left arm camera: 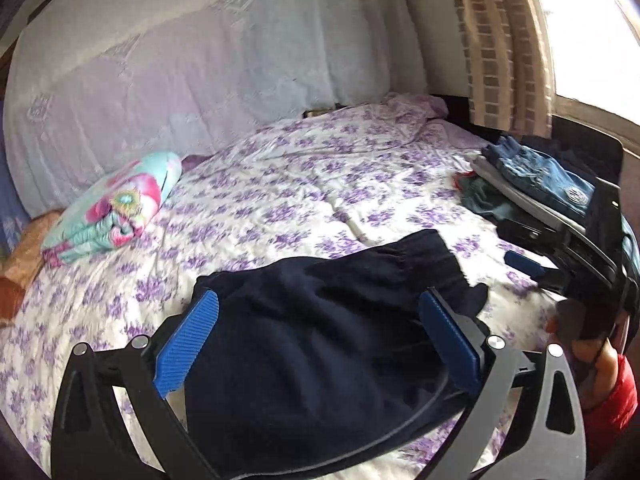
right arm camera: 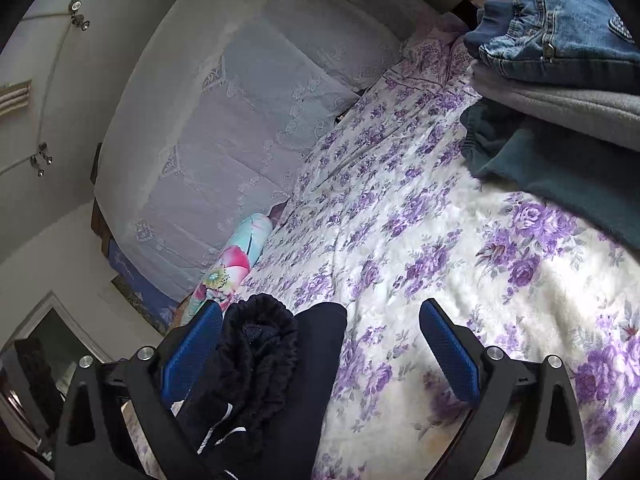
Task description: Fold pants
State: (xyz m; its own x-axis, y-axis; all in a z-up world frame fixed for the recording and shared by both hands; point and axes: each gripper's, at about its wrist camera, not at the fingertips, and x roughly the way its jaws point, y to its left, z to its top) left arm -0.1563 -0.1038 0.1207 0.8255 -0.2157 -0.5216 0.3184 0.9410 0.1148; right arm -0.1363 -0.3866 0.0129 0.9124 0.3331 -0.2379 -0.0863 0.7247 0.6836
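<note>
Dark navy pants (left arm camera: 320, 352) lie bunched on the floral bed sheet (left arm camera: 300, 184). My left gripper (left arm camera: 320, 296) hangs over them with its blue pads far apart, one on either side of the cloth, neither pressing on it. In the right wrist view the pants' gathered waistband (right arm camera: 256, 340) sits just inside the left finger of my right gripper (right arm camera: 320, 306), which is open wide with bare sheet across most of its gap. One blue pad (left arm camera: 524, 264) of the right gripper shows at the right edge of the left wrist view, with a hand in a red sleeve (left arm camera: 612, 396) below it.
A stack of folded clothes, jeans (right arm camera: 560, 32) on top of grey and teal pieces, sits at the bed's far right. A bright floral bundle (left arm camera: 116, 208) lies at the left. A tall lace-covered bedding pile (left arm camera: 180, 60) lines the back, and a curtain (left arm camera: 504, 40) hangs by the window.
</note>
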